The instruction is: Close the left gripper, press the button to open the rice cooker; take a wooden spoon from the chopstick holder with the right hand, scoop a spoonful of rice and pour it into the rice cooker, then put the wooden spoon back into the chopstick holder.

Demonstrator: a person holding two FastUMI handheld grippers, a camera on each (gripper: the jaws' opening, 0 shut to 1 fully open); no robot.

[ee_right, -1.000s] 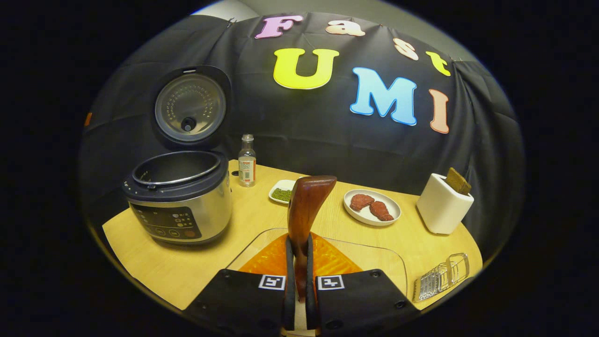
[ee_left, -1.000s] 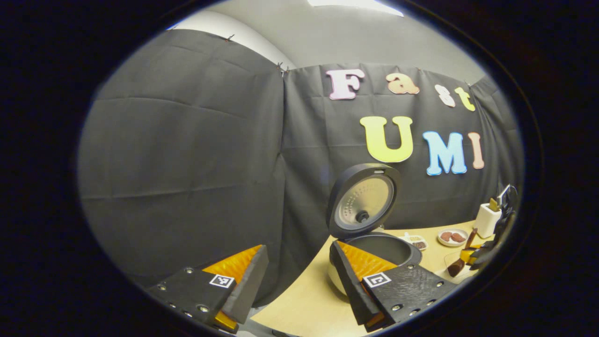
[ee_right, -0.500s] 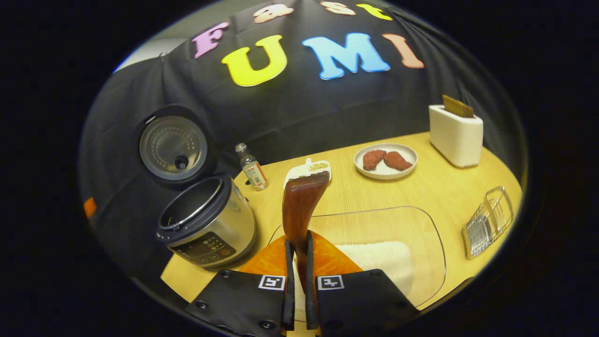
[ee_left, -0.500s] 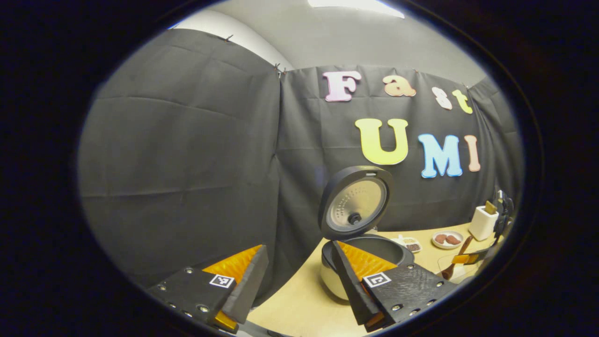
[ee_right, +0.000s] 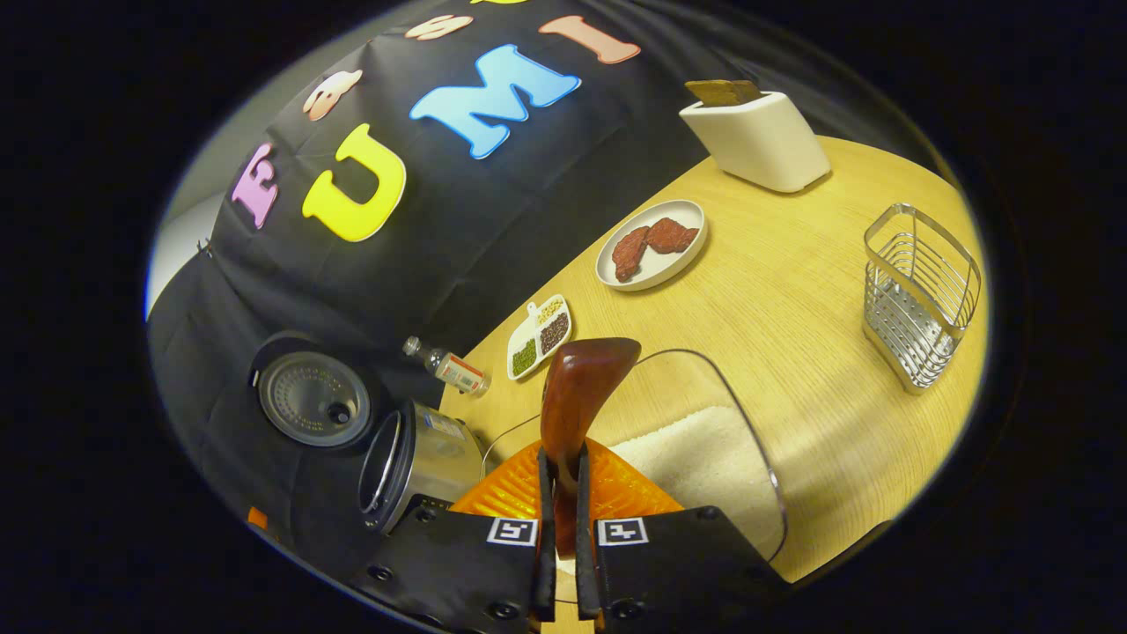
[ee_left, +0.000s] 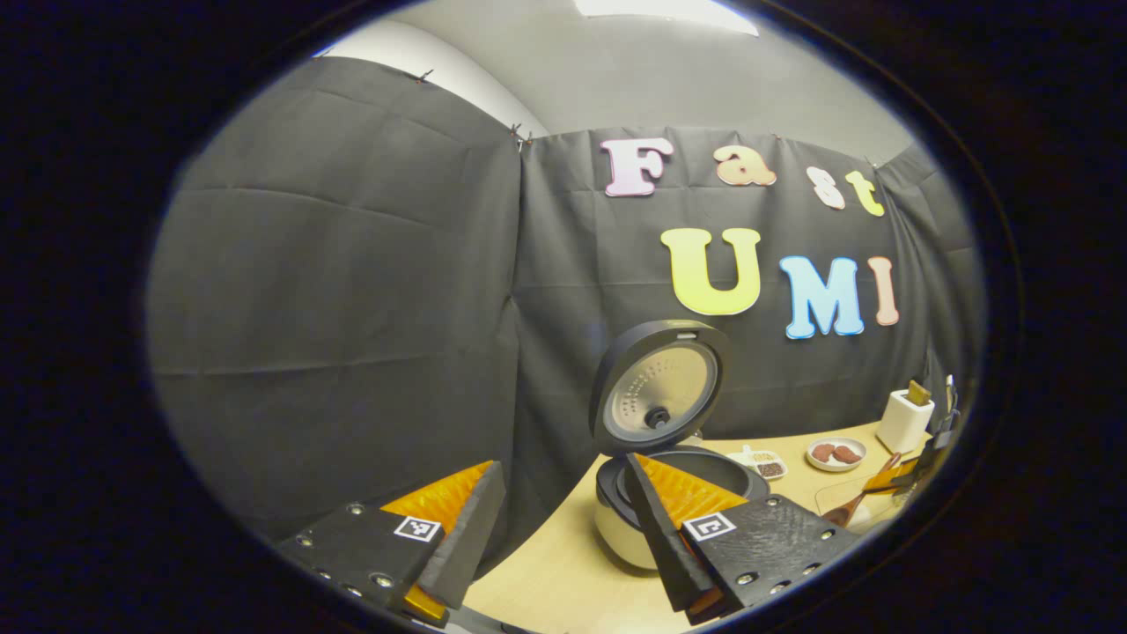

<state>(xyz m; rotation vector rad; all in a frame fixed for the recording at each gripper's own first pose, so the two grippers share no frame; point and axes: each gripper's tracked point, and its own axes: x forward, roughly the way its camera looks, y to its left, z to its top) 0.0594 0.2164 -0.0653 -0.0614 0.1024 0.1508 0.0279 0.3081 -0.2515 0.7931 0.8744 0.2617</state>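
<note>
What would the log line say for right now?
rice cooker: lid open | right gripper: holds wooden spoon over rice dish | left gripper: open

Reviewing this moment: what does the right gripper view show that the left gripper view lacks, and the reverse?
Right gripper view adds: a wire basket, a bottle, rice in the glass dish, and the right gripper close up, jaws shut on the spoon. Left gripper view adds: the left gripper, jaws open and empty, and a ceiling light. Shared: the cooker with its lid up, the meat plate, the white box, the spoon.
</note>
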